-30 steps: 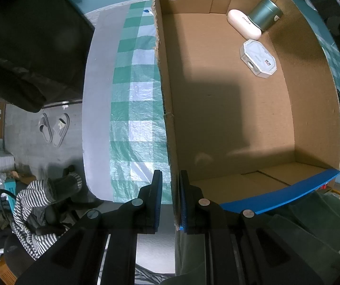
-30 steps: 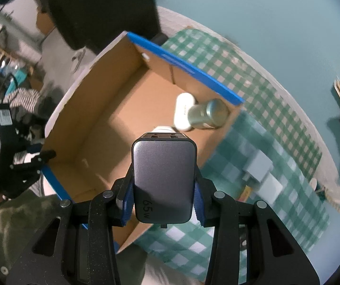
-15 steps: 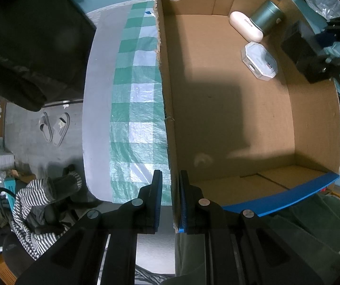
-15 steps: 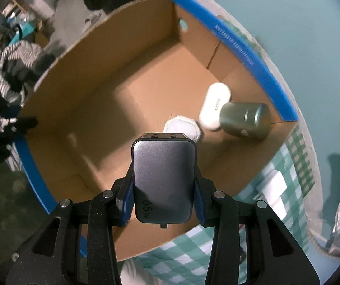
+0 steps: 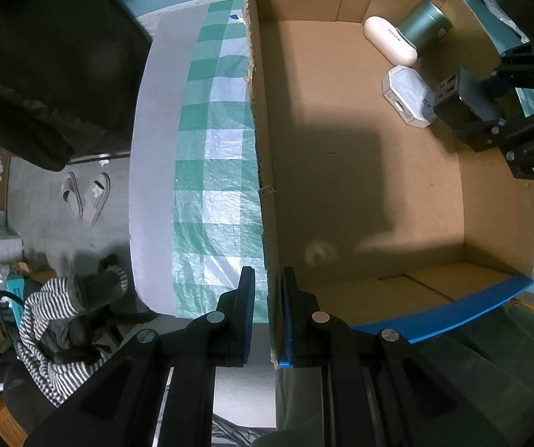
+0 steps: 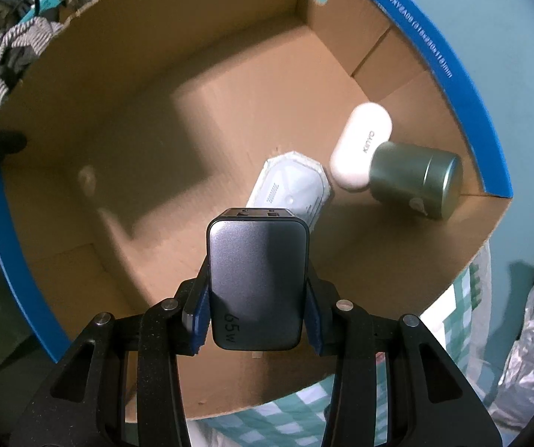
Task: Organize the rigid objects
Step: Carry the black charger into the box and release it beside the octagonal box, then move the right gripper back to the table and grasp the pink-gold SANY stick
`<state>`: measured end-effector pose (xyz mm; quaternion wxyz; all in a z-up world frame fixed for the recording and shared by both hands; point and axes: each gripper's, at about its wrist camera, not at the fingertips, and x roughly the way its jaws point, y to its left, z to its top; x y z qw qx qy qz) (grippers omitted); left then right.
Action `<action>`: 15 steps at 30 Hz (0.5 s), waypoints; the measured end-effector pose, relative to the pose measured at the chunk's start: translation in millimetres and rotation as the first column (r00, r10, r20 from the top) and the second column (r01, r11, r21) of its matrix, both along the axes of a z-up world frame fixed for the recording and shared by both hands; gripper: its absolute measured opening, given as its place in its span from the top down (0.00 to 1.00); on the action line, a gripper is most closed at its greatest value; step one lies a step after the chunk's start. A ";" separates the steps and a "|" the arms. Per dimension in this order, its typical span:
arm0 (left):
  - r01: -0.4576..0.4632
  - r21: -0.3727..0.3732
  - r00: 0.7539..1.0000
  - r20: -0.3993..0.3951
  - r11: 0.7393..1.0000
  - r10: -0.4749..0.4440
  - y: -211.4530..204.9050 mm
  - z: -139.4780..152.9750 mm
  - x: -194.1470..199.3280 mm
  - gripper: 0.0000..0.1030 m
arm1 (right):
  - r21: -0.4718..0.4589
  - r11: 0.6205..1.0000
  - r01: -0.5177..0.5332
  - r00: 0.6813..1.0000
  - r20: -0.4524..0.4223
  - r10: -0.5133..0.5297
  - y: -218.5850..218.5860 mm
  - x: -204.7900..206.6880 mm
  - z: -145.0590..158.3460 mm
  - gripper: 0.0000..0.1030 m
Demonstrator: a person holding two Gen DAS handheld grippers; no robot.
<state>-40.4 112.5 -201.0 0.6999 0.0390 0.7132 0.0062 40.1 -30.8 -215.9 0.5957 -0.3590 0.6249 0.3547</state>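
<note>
My right gripper (image 6: 257, 287) is shut on a dark grey charger block (image 6: 257, 279) marked 65w, held above the inside of an open cardboard box (image 6: 192, 119) with a blue rim. In the left wrist view the same charger (image 5: 460, 108) and right gripper (image 5: 490, 111) hang over the box's right side. On the box floor lie a white oval case (image 6: 362, 145), a green metal tin (image 6: 416, 182) on its side and a white octagonal packet (image 6: 291, 190). My left gripper (image 5: 268, 298) is shut on the box's left wall (image 5: 263, 171), near its front corner.
The box sits on a green-and-white checked cloth (image 5: 211, 171) over a grey table edge (image 5: 151, 171). Crinkled plastic wrap (image 6: 531, 342) lies right of the box. Beyond the table are slippers (image 5: 86, 195) on the floor and striped clothing (image 5: 43, 320).
My right gripper with the charger has come down and over the box, rolling a little; the box interior now fills its view. The left gripper and the box have stayed put.
</note>
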 end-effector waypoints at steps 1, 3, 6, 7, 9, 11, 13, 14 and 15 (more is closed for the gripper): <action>0.001 0.000 1.000 0.000 1.000 -0.001 -0.4 0.1 -0.1 0.87 | -0.003 1.000 0.001 1.000 -0.003 -0.001 -0.9 0.1 -1.0 0.61; 0.001 0.002 1.000 -0.001 1.000 -0.001 -0.5 -0.1 0.2 0.87 | -0.012 1.000 0.002 1.000 0.001 -0.002 -2.0 -0.6 -2.4 0.61; -0.005 0.002 1.000 -0.003 1.000 0.005 0.3 -1.1 -0.6 0.87 | 0.014 0.999 0.039 0.999 -0.010 -0.039 -4.6 3.7 2.9 0.61; -0.006 0.002 1.000 -0.003 1.000 0.006 0.4 -1.4 -0.9 0.87 | 0.023 0.998 0.052 0.999 -0.018 -0.051 -5.8 5.9 5.7 0.61; -0.005 0.001 1.000 -0.005 1.000 0.005 0.1 -1.6 -1.0 0.87 | 0.045 0.996 0.074 0.997 -0.015 -0.073 -8.4 10.5 12.9 0.61; -0.004 0.003 1.000 -0.006 1.000 0.004 -0.4 -1.3 -0.5 0.87 | 0.061 0.994 0.095 0.995 -0.017 -0.094 -11.2 14.5 19.0 0.61; -0.004 0.003 1.000 -0.006 1.000 0.004 -0.6 -1.3 -0.4 0.87 | 0.079 0.989 0.122 0.993 -0.019 -0.121 -15.2 18.4 26.2 0.60; -0.004 0.002 1.000 -0.007 1.000 0.004 -0.7 -1.3 -0.4 0.87 | 0.089 0.987 0.134 0.991 -0.019 -0.133 -17.2 19.3 30.1 0.60; -0.004 0.001 1.000 -0.007 1.000 0.004 -0.9 -1.1 -0.5 0.87 | 0.099 0.984 0.147 0.989 -0.021 -0.146 -20.2 21.1 34.2 0.60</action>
